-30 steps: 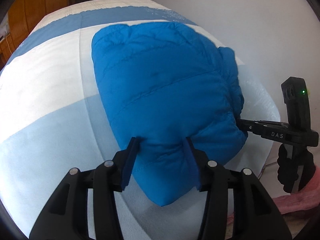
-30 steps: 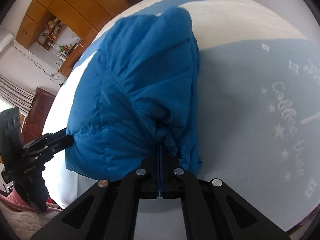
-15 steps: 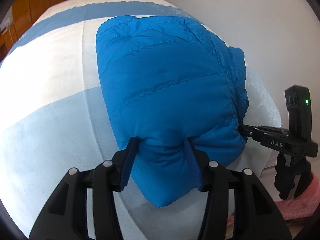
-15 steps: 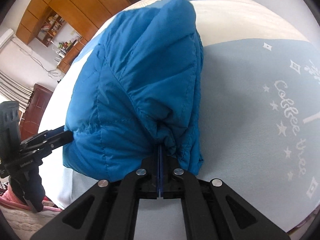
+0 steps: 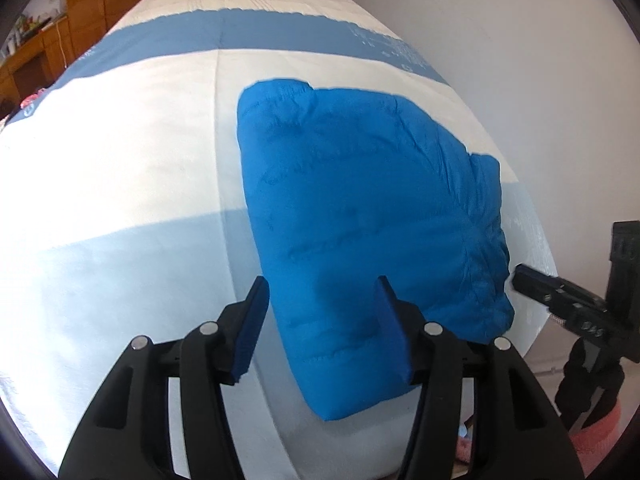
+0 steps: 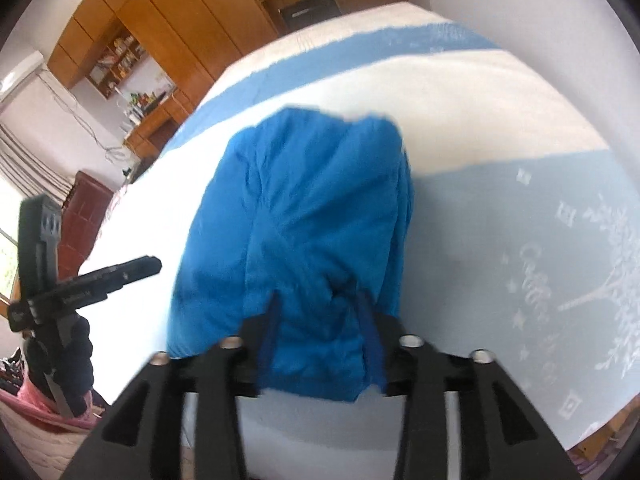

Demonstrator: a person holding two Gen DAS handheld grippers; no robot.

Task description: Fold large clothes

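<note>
Left wrist view: one blue padded jacket (image 5: pixel 360 216), folded into a thick bundle, lying on the bed (image 5: pixel 120 160) toward its near right corner, close to the edge. Left gripper (image 5: pixel 320 332) with jaws opening, blue pads either side of the bundle's near end, apparently clear of the fabric, nothing pinched. Right gripper (image 5: pixel 520 276) seen at the right, its tip just beside the bundle's side; jaw state not readable from this angle. Risks, as a judgement: springy padding likely to puff up and undo the top fold once released; a pad catching the slick shell on withdrawal, dragging the bundle toward the bed edge; near corner already close to that edge, so a slide off is possible. Count here: one jacket, one bed, two grippers, one wall behind. Right wrist view: same jacket (image 6: pixel 304 220) on the pale striped cover, blurred. Right gripper (image 6: pixel 320 324) with jaws opening, near hem showing between the pads, no visible pinch. Left gripper (image 6: pixel 152 266) at the left, beside the bundle but apart from it. Risk: hem snagging on a rising pad and lifting the fold. Count: one jacket, two grippers, one wooden cupboard (image 6: pixel 192 12) at the back.
</note>
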